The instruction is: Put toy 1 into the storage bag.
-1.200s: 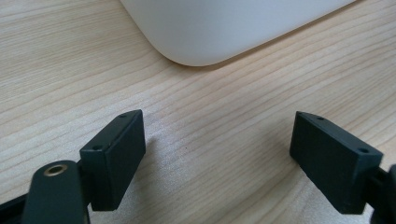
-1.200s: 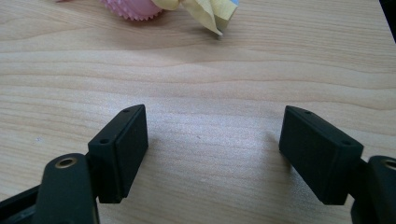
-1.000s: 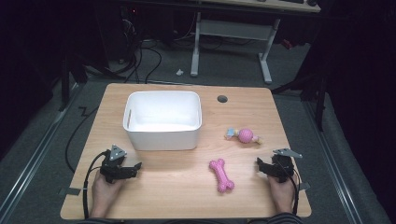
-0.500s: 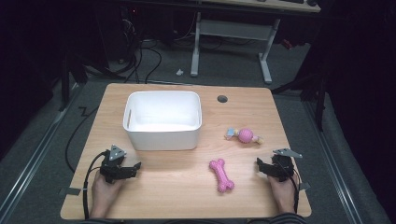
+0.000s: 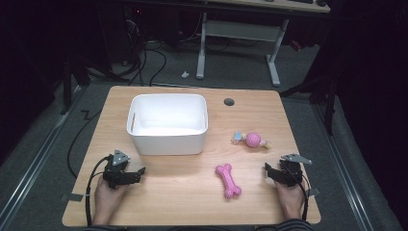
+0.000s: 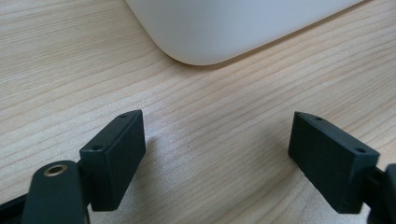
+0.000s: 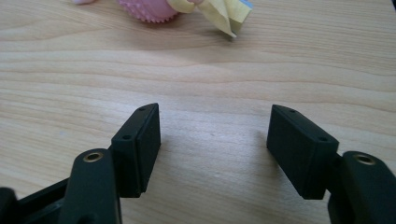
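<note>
Both the left gripper point(image 5: 137, 172) and the right gripper point(image 5: 267, 172), whose jaws have just been closing, rest spread and empty near the white plastic tub point(image 5: 167, 142), apparently poised to collect the pink rubber bone toy point(image 5: 227, 180).

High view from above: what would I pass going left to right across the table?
left gripper → white bin → pink bone toy → pink ball toy → right gripper

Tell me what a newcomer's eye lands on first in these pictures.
The white bin stands out first, sitting toward the far left of the wooden table. Next come two pink toys to its right: a bone near the front edge and a spiky ball with cloth tails just beyond it. The left gripper and right gripper rest at the near corners, with nothing between their jaws; the right one's jaws have just been closing.
</note>
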`<state>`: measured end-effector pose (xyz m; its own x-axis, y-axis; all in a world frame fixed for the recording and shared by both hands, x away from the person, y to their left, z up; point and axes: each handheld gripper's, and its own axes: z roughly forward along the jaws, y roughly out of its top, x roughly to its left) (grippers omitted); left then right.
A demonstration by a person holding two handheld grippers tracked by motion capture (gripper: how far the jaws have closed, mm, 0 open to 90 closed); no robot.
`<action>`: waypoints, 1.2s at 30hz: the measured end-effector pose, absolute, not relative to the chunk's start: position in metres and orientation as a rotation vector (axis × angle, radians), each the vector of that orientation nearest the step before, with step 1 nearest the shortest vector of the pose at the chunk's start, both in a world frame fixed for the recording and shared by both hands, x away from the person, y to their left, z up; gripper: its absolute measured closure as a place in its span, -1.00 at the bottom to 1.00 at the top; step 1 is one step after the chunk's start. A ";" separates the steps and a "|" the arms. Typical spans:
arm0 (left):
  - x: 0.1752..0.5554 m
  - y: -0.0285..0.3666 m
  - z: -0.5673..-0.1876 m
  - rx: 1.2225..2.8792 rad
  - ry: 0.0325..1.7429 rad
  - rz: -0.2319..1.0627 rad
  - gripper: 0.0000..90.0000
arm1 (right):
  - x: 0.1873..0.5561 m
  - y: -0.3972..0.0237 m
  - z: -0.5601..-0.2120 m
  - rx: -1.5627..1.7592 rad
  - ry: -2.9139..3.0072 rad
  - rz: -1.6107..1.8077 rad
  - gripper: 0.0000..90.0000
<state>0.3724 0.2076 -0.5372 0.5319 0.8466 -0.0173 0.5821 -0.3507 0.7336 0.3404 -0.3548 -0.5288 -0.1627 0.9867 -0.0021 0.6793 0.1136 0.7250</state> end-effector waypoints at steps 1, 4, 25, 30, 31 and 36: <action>0.372 0.208 -0.537 2.070 1.153 0.484 -0.57 | 0.338 -0.353 -0.529 1.615 1.898 0.837 -0.16; 0.372 0.208 -0.537 2.069 1.154 0.482 -0.58 | 0.335 -0.352 -0.528 1.590 1.895 0.846 -0.13; 0.372 0.208 -0.537 2.069 1.153 0.483 -0.57 | 0.316 -0.331 -0.519 1.518 1.954 0.923 -0.10; 0.372 0.208 -0.537 2.069 1.152 0.483 -0.58 | 0.314 -0.323 -0.514 1.488 1.982 0.965 -0.10; 0.372 0.208 -0.537 2.070 1.151 0.485 -0.58 | 0.314 -0.321 -0.513 1.467 1.992 0.973 -0.09; 0.372 0.208 -0.537 2.069 1.152 0.484 -0.58 | 0.314 -0.311 -0.509 1.440 2.025 1.004 -0.08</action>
